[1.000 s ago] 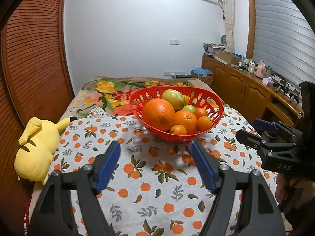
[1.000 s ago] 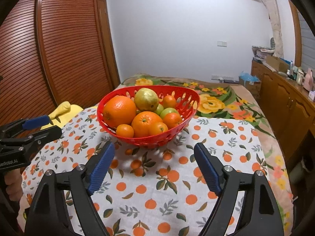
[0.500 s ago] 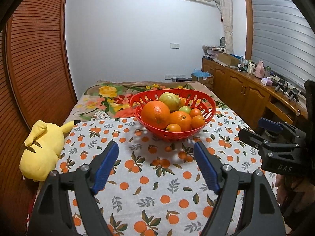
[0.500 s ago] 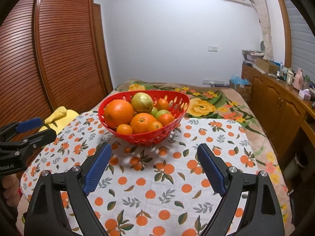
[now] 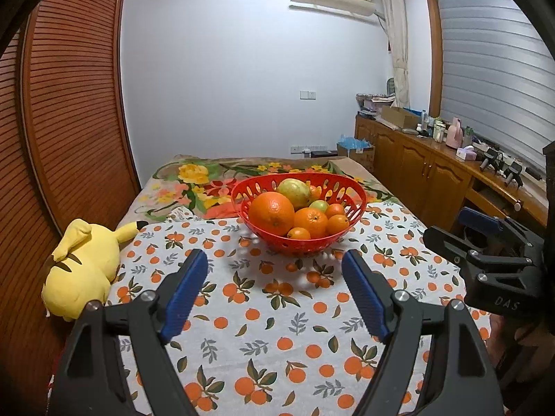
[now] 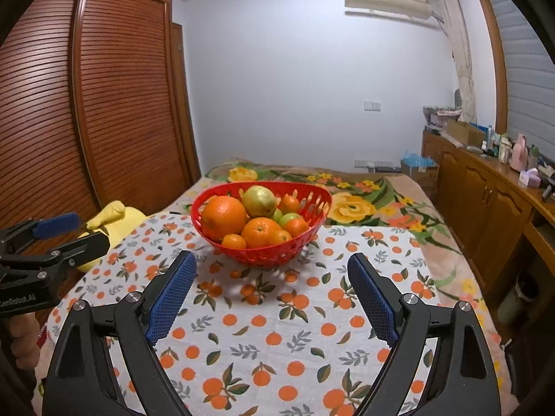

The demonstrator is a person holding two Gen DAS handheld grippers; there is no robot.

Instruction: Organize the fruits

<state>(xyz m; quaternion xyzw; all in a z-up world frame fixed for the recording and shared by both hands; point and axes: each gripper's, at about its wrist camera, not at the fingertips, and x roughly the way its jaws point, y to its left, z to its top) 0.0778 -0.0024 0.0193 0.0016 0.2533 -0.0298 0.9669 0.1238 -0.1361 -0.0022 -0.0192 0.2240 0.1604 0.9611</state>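
Observation:
A red slotted basket [image 5: 305, 244] [image 6: 314, 204] stands on the orange-print cloth [image 5: 277, 312]. It holds a big orange [image 5: 271, 213] [image 6: 223, 216], a yellow-green pear-like fruit [image 5: 294, 190] [image 6: 259, 201], a small green fruit [image 5: 318, 205] and several small oranges. My left gripper [image 5: 274, 256] hovers over the cloth, short of the basket, open, nothing between its blue pads. My right gripper [image 6: 272, 258] is likewise open and empty, also short of the basket. Each gripper shows at the edge of the other's view: right gripper [image 5: 485, 239], left gripper [image 6: 59, 232].
A yellow plush toy [image 5: 83, 263] [image 6: 114, 213] lies at the cloth's left edge beside a slatted wooden wardrobe [image 6: 104, 104]. A floral blanket [image 6: 353, 204] spreads behind the basket. A wooden cabinet [image 5: 433, 173] with clutter on top runs along the right.
Both grippers have drawn back from the basket and risen a little, so the basket looks smaller and farther off. Both pairs of jaws stand slightly wider.

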